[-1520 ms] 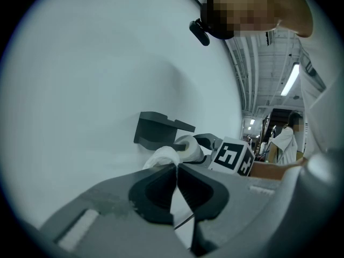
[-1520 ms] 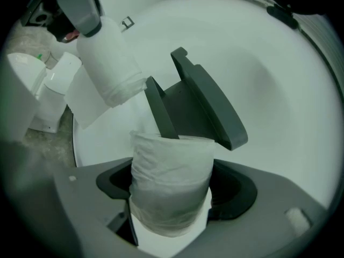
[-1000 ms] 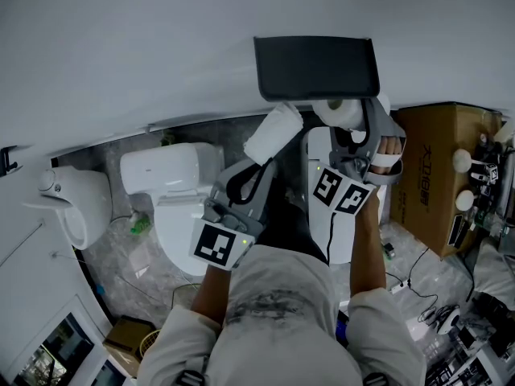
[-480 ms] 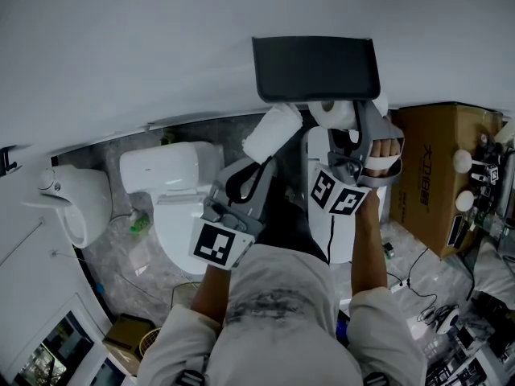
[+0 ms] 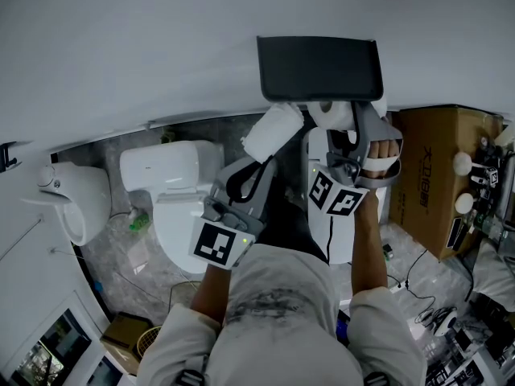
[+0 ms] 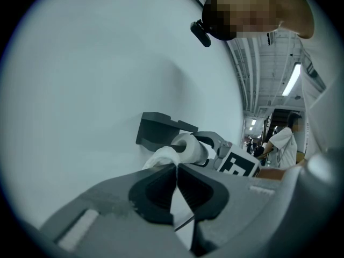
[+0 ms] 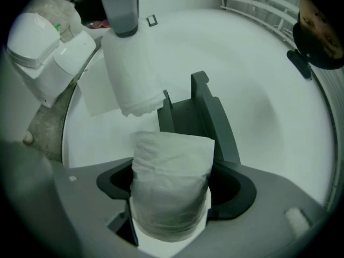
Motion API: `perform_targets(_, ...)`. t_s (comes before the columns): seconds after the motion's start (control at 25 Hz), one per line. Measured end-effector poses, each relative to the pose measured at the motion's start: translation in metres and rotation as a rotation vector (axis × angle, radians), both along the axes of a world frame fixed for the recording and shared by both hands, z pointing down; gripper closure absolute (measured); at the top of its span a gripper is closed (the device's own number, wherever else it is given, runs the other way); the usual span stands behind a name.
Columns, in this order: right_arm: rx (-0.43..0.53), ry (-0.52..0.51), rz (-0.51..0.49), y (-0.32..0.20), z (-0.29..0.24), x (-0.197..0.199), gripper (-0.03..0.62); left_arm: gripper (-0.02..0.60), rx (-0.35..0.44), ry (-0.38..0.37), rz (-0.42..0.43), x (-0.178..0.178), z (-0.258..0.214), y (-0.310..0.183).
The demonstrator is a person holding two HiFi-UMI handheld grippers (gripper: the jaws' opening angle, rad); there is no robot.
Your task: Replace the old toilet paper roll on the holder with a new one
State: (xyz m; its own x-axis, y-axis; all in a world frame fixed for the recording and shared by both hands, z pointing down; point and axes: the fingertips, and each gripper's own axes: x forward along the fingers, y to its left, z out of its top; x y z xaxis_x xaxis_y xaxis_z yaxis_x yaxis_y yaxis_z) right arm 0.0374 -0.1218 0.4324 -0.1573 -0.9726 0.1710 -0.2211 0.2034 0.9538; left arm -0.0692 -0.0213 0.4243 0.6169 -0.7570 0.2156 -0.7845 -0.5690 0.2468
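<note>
Right tongs (image 7: 173,187) rolled slightly, gripping roll (image 5: 336,112) at holder (image 5: 318,67); left tongs (image 6: 176,168) pinch paper (image 5: 273,131)

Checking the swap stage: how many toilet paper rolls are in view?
2. The first roll is pinched in the left hand-held gripper, left of the dark holder; the second roll is clamped in the right hand-held gripper below it. Clutter may hide more.

Both forearms reach forward, side by side. The left gripper (image 5: 264,158) has its jaws pressed together on a wad of white paper (image 5: 273,131). The right gripper (image 5: 344,123), just beside it, holds a toilet paper roll (image 7: 171,187) between wide-spread jaws.
</note>
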Motion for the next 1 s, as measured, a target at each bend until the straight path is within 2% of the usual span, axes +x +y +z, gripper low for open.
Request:
perform_targets(0.48,0.001,0.013,0.017,0.0,-0.001,-0.019,0.201,0.568,0.007,0.011,-0.025,-0.022,-0.002,0.001)
perform_targets(1.0,0.014,0.022,0.016,0.001,0.0,-0.02,0.204,0.568,0.005,0.015,-0.038,-0.019,-0.001,0.001)
